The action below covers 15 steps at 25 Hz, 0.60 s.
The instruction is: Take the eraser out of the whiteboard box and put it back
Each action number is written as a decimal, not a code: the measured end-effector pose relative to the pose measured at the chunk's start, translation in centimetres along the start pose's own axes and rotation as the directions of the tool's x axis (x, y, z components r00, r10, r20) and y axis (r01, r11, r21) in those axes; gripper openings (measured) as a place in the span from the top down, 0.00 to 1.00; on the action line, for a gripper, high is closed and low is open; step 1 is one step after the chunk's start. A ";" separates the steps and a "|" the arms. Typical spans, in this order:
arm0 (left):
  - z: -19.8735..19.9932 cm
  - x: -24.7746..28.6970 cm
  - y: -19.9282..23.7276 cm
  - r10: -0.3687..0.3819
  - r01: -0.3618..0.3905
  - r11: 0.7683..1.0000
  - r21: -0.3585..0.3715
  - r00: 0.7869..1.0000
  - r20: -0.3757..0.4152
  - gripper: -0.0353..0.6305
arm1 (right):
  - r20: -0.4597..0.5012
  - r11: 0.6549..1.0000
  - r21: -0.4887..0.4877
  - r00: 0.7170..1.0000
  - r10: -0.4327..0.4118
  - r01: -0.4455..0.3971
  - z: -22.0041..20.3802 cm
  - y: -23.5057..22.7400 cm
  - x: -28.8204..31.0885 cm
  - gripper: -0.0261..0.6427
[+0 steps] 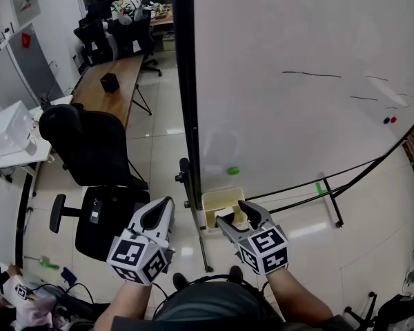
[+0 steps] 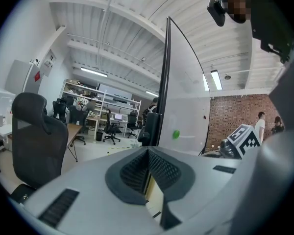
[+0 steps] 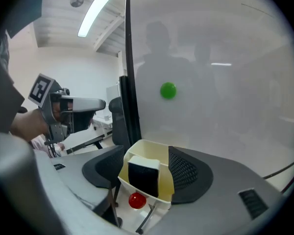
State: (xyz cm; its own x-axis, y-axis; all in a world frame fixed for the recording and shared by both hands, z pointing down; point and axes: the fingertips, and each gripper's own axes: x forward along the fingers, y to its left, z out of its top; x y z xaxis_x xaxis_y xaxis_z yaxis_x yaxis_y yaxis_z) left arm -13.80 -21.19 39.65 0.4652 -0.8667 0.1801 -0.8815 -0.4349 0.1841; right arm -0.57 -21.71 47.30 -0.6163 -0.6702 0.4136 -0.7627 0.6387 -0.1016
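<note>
I can come at the whiteboard box [image 1: 206, 209] from above, its top open, the eraser [image 3: 143, 176] upright inside; the whiteboard [image 1: 297, 116] walls off the back, its black frame post [image 1: 186, 102] the left, an office chair [image 1: 90, 147] beyond that

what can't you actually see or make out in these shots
Right gripper view: the box floor, hidden behind the eraser and the front wall.
Right gripper view: the red round thing below the box, too small to identify.
Head view: the eraser, covered by the right gripper and box wall.
Head view: marks on the whiteboard, too small to read.
</note>
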 end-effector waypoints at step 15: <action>1.7 -0.8 -7.5 0.154 -0.155 0.988 0.005 0.987 0.045 0.90 | 0.266 0.974 -0.079 0.937 0.226 -0.213 8.7 -3.7 -10.9 0.93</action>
State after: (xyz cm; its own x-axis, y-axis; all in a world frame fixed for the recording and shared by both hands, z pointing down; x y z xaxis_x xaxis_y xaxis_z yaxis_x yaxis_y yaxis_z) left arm -7.72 -17.63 36.46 0.3195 -0.9335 0.1629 -0.9432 -0.2967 0.1492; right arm 7.25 -20.02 35.32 -0.8023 -0.5841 0.1235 -0.5962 0.7945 -0.1156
